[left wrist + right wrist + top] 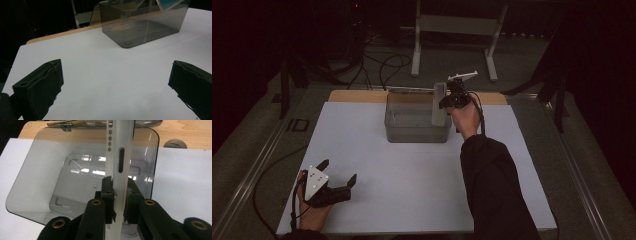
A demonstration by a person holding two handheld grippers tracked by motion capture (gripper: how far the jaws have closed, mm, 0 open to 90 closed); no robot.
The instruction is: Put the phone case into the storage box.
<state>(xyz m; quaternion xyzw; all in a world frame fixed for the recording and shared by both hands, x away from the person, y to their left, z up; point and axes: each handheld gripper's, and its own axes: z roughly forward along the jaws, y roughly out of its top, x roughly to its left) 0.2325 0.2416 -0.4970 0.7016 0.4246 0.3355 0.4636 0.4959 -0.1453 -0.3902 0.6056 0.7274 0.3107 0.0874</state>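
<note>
So the flat white plastic piece [119, 165] with a slot and small holes in its edge is held upright over the open smoky clear bin [417, 122], right at the bin's right side. The right gripper [119, 195] has its 2 jaws clamped tight on the piece's thin edge. The bin sits at the far middle of the white table [412, 190]. The left gripper [332, 182] rests near the front left corner, jaws spread wide with nothing between them.

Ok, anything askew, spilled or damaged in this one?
Nothing stands out. The right gripper holds a flat white phone-like slab edge-on over the clear bin, which sits square and looks empty. The left gripper rests open on the white sheet.
</note>
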